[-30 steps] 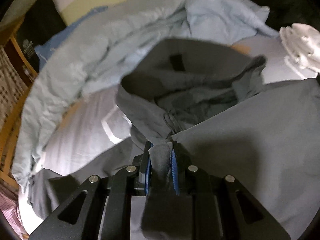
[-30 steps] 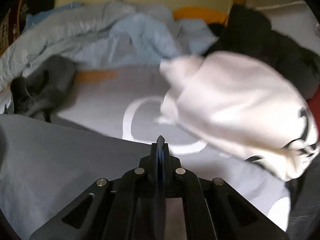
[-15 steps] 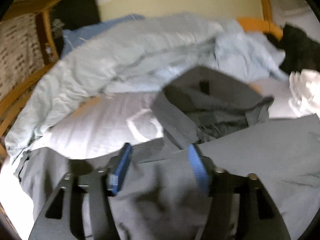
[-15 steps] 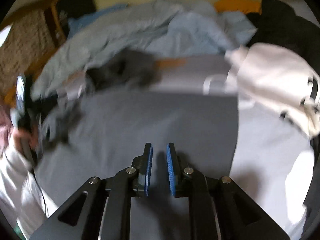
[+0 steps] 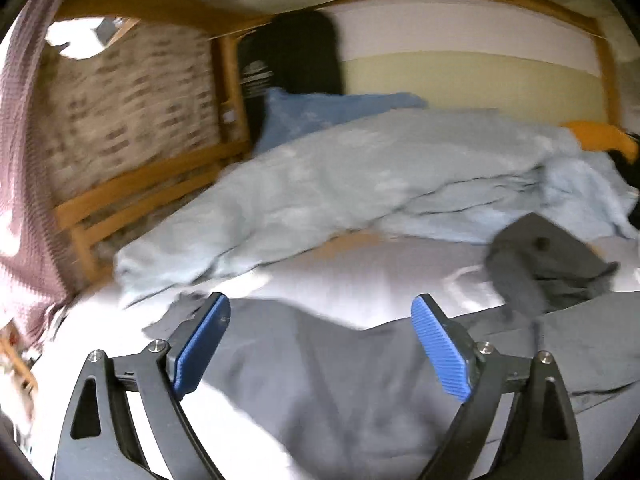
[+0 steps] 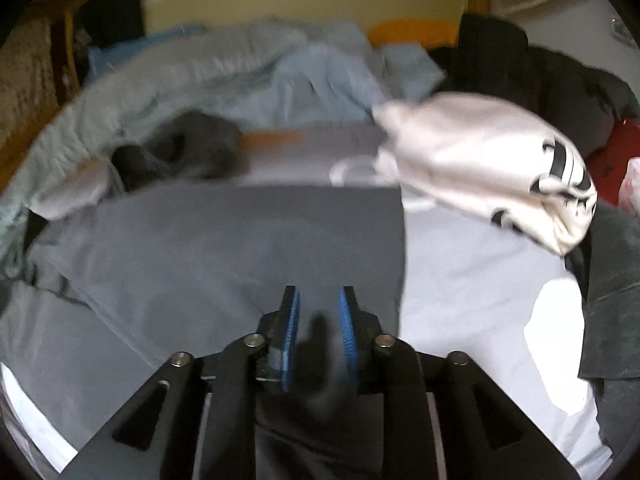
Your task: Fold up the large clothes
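A large grey hooded garment [image 6: 224,248] lies spread flat on the bed, its hood [image 6: 188,156] bunched at the far left. It also shows in the left wrist view [image 5: 320,372], hood [image 5: 548,264] at the right. My left gripper [image 5: 320,320] is wide open and empty above the garment's left part. My right gripper [image 6: 318,308] is a little open just above the garment's near right part; a dark blur sits between its pads.
A rumpled light blue duvet [image 5: 360,184] lies along the back of the bed. A white printed garment [image 6: 488,168] lies at the right, dark clothes [image 6: 560,80] behind it. A wooden bed frame [image 5: 140,196] and wicker panel stand at the left.
My left gripper let go of the grey garment, opened wide and swung left. My right gripper opened from shut and now sits over the flattened garment.
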Tool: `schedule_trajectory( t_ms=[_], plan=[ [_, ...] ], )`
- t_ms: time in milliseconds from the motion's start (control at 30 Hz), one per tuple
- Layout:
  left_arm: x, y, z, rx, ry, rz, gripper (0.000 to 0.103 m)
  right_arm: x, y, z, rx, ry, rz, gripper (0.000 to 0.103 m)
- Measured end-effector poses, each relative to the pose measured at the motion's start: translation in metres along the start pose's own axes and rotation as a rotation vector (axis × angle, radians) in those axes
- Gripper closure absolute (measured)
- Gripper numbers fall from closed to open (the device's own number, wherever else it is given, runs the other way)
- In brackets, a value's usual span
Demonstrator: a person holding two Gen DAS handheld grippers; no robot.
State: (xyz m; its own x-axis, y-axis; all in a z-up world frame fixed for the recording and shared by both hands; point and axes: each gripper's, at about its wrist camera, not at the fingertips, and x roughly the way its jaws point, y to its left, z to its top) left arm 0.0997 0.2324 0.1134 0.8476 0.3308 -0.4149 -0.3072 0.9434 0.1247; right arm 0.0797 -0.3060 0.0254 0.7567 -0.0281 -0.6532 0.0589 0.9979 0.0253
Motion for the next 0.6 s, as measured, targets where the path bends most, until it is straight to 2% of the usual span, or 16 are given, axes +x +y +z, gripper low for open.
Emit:
schedule_trajectory(
  t_ms=[100, 167, 267, 333, 367, 400, 433, 533, 600],
  plan=[
    [0.019, 0.032, -0.030, -0.022, 0.101, 0.040, 0.012, -0.019, 0.012, 0.000, 0.002, -0.109, 0.016, 0.075],
    [0.030, 0.051, -0.049, -0.067, 0.146, 0.064, 0.012, -0.021, 0.024, 0.001, -0.016, -0.138, 0.036, 0.075],
    [0.052, 0.081, -0.065, -0.209, 0.224, 0.046, 0.012, -0.023, 0.044, 0.001, -0.049, -0.151, 0.046, 0.075],
    [0.073, 0.096, -0.073, -0.294, 0.313, 0.060, 0.012, -0.020, 0.054, 0.000, -0.057, -0.136, 0.092, 0.075],
    [0.084, 0.099, -0.076, -0.294, 0.361, 0.112, 0.012, -0.017, 0.058, -0.001, -0.047, -0.119, 0.130, 0.075],
    [0.094, 0.098, -0.080, -0.280, 0.398, 0.155, 0.012, -0.014, 0.061, -0.002, -0.039, -0.111, 0.131, 0.075],
    [0.106, 0.099, -0.083, -0.276, 0.428, 0.154, 0.012, -0.011, 0.063, -0.004, -0.034, -0.104, 0.114, 0.075],
    [0.128, 0.112, -0.084, -0.352, 0.443, 0.098, 0.012, 0.000, 0.072, -0.010, -0.064, -0.069, 0.124, 0.075],
    [0.142, 0.124, -0.083, -0.388, 0.429, 0.122, 0.012, 0.007, 0.080, -0.014, -0.112, -0.023, 0.143, 0.075]
  ],
)
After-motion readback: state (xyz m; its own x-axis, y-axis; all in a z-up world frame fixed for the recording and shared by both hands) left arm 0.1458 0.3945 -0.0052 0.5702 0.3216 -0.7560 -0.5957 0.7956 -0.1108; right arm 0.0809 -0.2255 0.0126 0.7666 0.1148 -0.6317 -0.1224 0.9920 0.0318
